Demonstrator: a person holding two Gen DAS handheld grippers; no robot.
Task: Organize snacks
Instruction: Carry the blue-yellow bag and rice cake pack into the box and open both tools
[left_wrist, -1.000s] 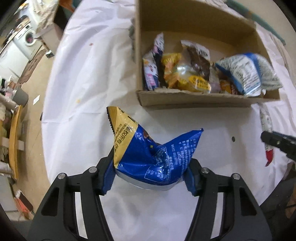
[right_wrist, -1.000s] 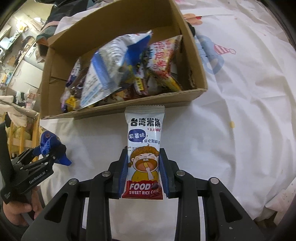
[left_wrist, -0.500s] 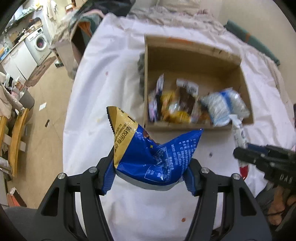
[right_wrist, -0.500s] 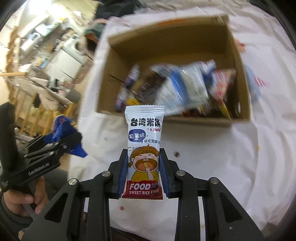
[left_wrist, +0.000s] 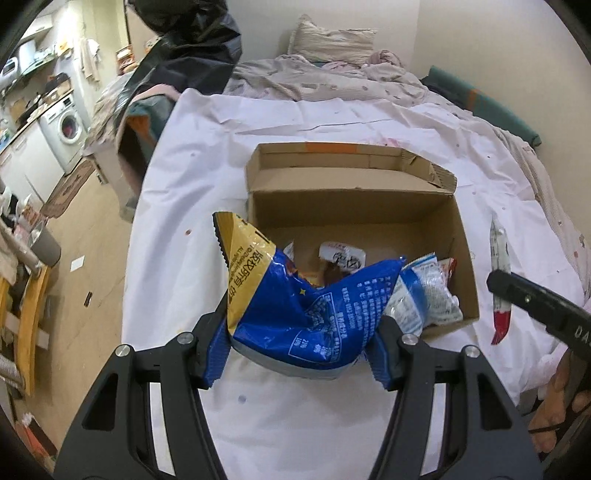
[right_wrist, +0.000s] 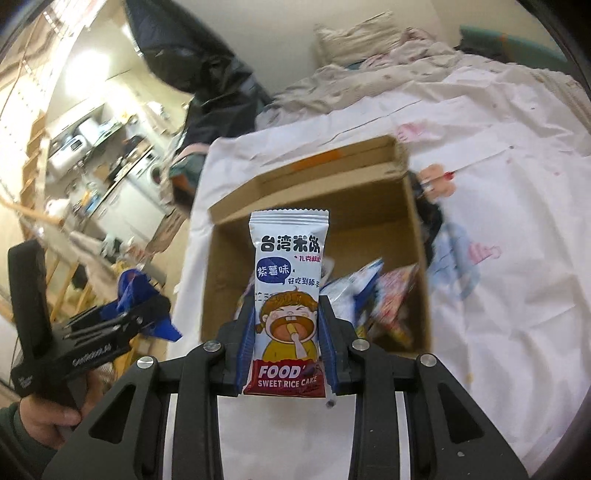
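Left wrist view: the left gripper (left_wrist: 301, 354) had its jaws clenched on a blue and gold snack bag (left_wrist: 295, 314), pinched at both lower corners so the crumpled bag stood up between the fingers, held in the air in front of the cardboard box (left_wrist: 354, 206) on the white-covered counter (left_wrist: 192, 206). The box already held several packets, among them a blue and white pouch (left_wrist: 424, 295), likely where this bag was headed. The right gripper's tip showed at the right edge, with the red end of its packet below it. Compared with the earlier frames, the box looked smaller and farther, and more of the room, bed and pillow showed, so the gripper had been raised and pulled back; the grip on the bag was unchanged. Right wrist view: the right gripper (right_wrist: 286, 350) had its jaws closed on a sweet rice cake packet (right_wrist: 288, 295), gripped by its sides near the bottom so it stood upright, held above the near edge of the box. The left gripper appeared at lower left with the blue bag. Against the earlier frames, the view had tilted up and back, and the box sat lower and blurred; the packet's hold was the same.
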